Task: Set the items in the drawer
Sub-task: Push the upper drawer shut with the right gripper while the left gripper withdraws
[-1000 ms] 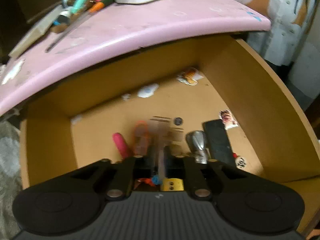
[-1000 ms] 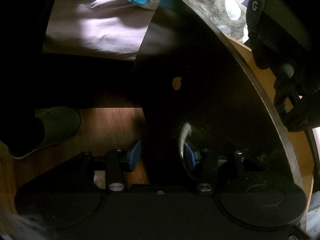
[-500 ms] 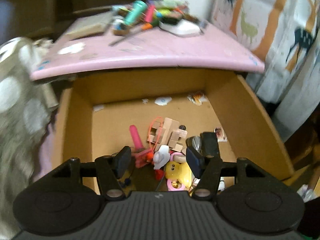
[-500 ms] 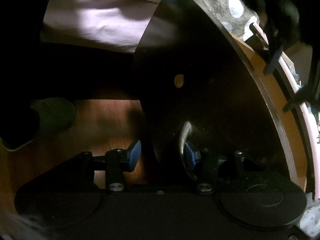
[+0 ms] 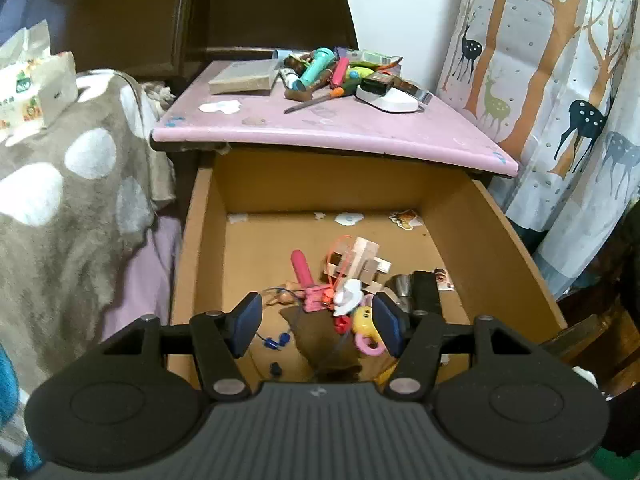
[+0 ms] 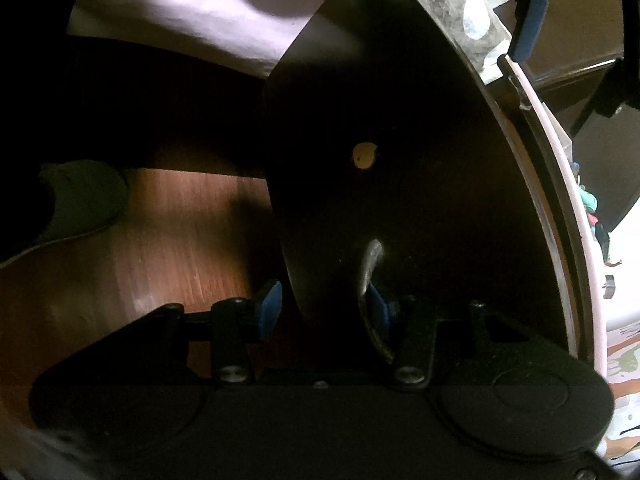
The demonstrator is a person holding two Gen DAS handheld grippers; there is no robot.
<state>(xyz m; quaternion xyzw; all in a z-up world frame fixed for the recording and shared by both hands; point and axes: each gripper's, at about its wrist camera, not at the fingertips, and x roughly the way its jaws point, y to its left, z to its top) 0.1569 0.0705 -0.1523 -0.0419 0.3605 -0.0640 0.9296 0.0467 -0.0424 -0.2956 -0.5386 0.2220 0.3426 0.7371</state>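
Over the open tan fibreboard drawer (image 5: 480,216) we are hovering the left gripper (image 5: 316,324), jaws spread wide and gripping nothing. Below it, in the lower centre of the left wrist frame, small toys are lying in a pile on the drawer floor: a pink stick (image 5: 301,268), pale wooden blocks (image 5: 362,258), a yellow duck-like toy (image 5: 364,316).

Remaining items are sitting in the upper centre of that frame, on the pink tabletop (image 5: 340,132): a teal marker (image 5: 318,66), a green-handled screwdriver (image 5: 320,100), a white flat device (image 5: 394,102). They are lying ahead of and above the left gripper, well apart from it. The screwdriver's long axis is running from lower left to upper right.

Down in the right wrist frame, the right gripper (image 6: 324,308) is straddling the edge of the dark drawer front panel (image 6: 400,160), right pad next to the curved metal handle (image 6: 370,264). Jaws are parted; contact is too dark to tell.

Judgement: the left one is nearer the pile and free, so it is making the next pick.
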